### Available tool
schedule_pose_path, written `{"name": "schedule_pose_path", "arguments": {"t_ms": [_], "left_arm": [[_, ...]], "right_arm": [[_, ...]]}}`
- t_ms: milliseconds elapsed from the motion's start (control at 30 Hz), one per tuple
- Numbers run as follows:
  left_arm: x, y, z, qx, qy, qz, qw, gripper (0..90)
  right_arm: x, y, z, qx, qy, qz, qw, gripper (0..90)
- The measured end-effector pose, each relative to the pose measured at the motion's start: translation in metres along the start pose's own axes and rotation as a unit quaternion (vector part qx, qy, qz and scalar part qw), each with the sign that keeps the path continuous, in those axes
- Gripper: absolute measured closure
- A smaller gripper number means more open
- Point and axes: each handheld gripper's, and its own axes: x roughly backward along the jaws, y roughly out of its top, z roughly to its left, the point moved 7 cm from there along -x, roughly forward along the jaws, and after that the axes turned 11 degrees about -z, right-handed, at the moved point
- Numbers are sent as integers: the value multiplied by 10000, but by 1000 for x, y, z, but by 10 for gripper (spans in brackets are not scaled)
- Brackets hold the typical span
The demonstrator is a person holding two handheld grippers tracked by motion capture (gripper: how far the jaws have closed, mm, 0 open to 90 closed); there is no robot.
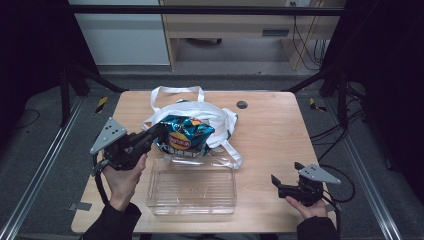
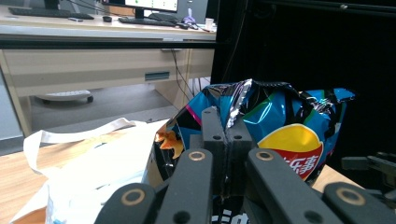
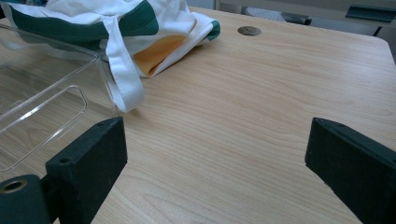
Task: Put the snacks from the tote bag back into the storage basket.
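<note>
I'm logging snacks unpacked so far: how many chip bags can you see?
1: a blue chip bag, pinched at its edge by the left gripper, above the white tote bag just behind the clear bin. More may be hidden inside the tote.

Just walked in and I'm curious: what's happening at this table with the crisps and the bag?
A person is working with a hand-held gripper in each hand. The left gripper has its fingers pinched shut on the edge of a blue crisp packet, holding it above a white cloth bag. A clear plastic box stands just in front of them on the table. The right gripper is open near the table's right edge, holding nothing.
</note>
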Motion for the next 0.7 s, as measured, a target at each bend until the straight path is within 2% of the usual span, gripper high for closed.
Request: {"name": "schedule_pose_path", "arguments": {"t_ms": [700], "left_arm": [[14, -17, -19, 70, -151, 248, 9996, 898]], "right_arm": [[0, 0, 2, 57, 38, -4, 10000, 59]]}}
